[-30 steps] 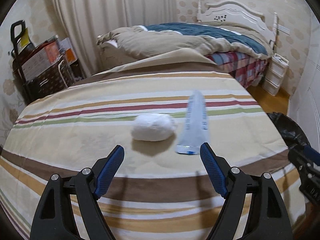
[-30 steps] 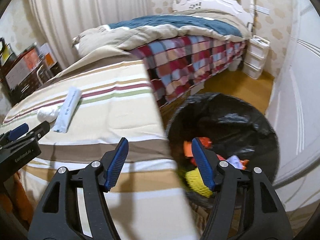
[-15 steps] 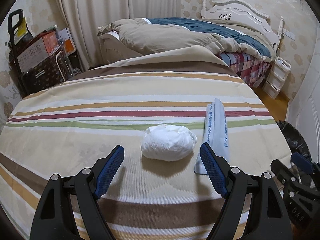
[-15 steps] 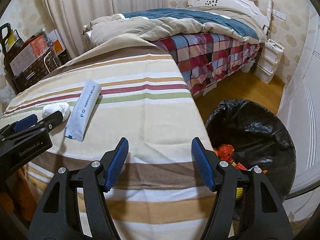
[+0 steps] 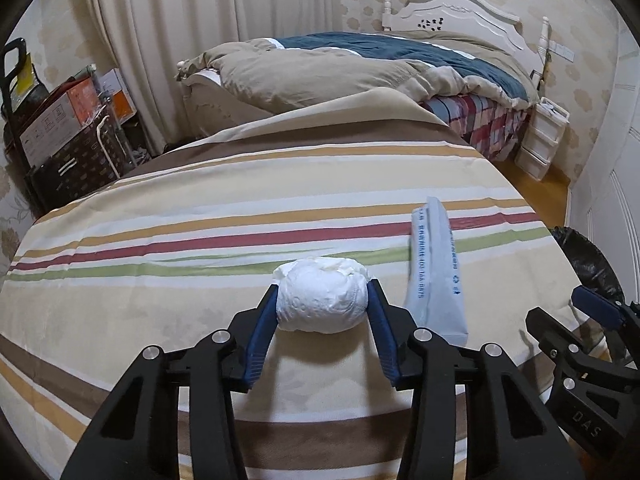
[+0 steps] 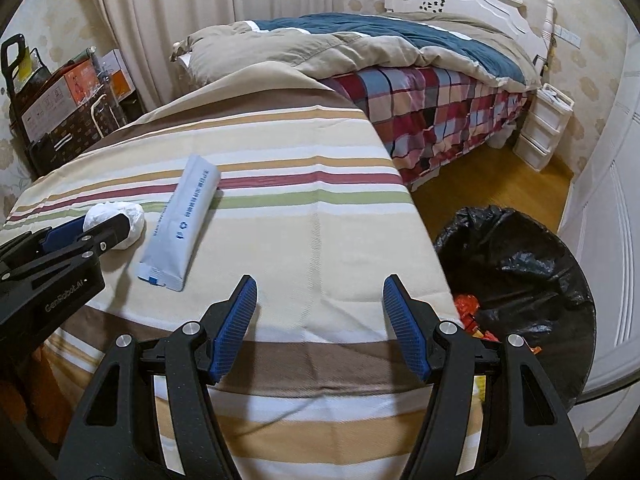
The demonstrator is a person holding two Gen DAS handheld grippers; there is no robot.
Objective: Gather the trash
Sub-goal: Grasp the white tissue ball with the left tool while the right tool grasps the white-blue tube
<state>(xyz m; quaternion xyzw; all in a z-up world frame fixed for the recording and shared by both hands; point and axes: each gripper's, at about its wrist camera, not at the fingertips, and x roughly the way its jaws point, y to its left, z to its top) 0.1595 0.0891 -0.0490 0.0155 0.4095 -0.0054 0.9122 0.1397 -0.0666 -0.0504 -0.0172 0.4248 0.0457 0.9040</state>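
A crumpled white paper ball (image 5: 322,300) lies on the striped cloth (image 5: 200,248), and my left gripper (image 5: 322,300) is shut on it, both blue pads touching its sides. The ball also shows in the right wrist view (image 6: 120,218). A long grey-blue wrapper (image 5: 436,272) lies just right of the ball; it shows in the right wrist view (image 6: 182,228) too. My right gripper (image 6: 320,308) is open and empty over the cloth's right part. A bin with a black bag (image 6: 516,276) holding orange and yellow trash stands on the floor to the right.
A bed with a beige and blue duvet (image 5: 360,68) stands behind. Boxes and a dark basket (image 5: 68,140) sit at far left. A white drawer unit (image 6: 544,132) stands by the bed. A white door (image 6: 612,240) is at right.
My left gripper moved forward around the paper ball and closed on it. My right gripper swung left from over the bin to over the cloth.
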